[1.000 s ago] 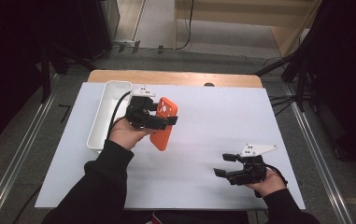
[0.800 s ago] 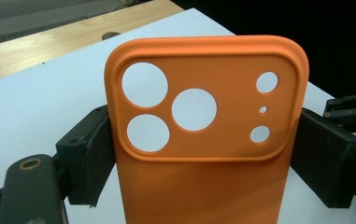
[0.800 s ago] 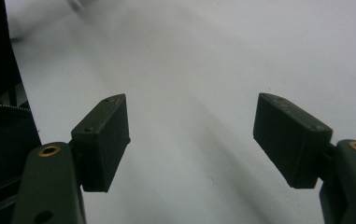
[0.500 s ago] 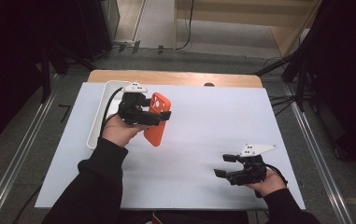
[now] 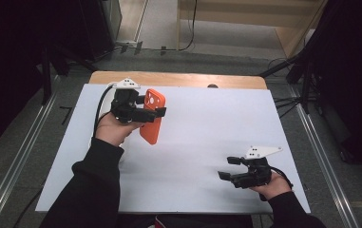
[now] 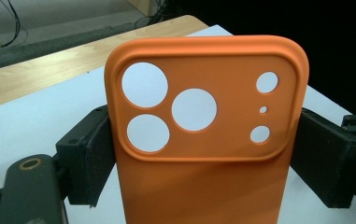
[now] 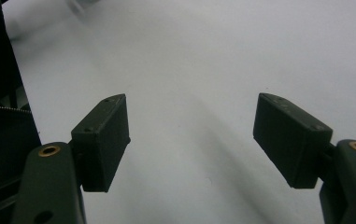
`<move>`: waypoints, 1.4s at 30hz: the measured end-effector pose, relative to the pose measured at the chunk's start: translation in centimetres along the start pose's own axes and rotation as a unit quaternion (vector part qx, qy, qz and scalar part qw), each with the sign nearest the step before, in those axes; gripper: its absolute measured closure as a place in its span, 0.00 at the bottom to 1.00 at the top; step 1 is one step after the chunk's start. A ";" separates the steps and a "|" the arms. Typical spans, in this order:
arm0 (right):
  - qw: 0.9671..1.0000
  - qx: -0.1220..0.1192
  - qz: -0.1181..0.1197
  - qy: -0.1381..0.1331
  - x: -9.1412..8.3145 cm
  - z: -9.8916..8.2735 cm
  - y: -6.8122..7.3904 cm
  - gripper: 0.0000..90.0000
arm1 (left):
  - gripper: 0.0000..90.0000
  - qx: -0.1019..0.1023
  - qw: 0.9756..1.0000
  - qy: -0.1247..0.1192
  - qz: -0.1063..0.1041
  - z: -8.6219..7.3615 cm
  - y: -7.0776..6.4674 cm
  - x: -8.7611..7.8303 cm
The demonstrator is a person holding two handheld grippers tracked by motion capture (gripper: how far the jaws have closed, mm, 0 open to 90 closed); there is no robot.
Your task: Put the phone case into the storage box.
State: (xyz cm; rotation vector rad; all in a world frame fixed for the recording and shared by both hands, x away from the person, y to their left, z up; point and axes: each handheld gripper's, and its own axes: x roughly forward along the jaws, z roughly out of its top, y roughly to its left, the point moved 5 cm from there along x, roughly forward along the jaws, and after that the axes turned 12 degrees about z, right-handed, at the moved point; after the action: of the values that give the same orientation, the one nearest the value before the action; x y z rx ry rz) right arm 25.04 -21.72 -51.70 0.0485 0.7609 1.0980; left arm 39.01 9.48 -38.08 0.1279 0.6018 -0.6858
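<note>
Clearly the left claw (image 5: 156, 113) grips the orange phone case (image 5: 151, 122) by its side edges, lifted above the tabletop (image 5: 202, 128), likely for carrying. Meanwhile the right claw (image 5: 228, 168) rests open and empty, near the front edge.

The left tool (image 5: 156, 112), clamped on the orange phone case (image 5: 151, 124), has carried it toward the far edge of the worktop (image 5: 207, 142), and the case now hangs more upright.

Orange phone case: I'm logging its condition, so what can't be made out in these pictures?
- Orange phone case: lower end cut off by the left gripper view's bottom edge.
- Its side edges: covered by the left gripper's pads.
- Its inside face: turned away, unseen.
</note>
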 end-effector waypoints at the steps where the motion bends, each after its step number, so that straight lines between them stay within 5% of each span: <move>1: 1.000 0.001 0.002 -0.001 0.0 0.0 0.0 0.29 | 0.17 -0.001 1.000 0.000 0.000 0.0 0.1 0.0; 18: 1.000 0.001 0.000 0.001 0.1 0.0 0.0 0.29 | 0.17 -0.019 0.999 -0.019 0.037 0.8 2.5 -2.2; 42: 1.000 0.001 0.002 0.002 0.1 0.0 0.0 0.29 | 0.17 -0.059 0.993 -0.041 0.096 0.8 7.2 -5.0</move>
State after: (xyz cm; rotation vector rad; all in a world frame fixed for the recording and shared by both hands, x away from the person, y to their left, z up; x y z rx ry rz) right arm 25.04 -21.58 -51.75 0.0497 0.7670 1.1011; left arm 40.88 17.56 -35.22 0.0457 0.5410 -0.4657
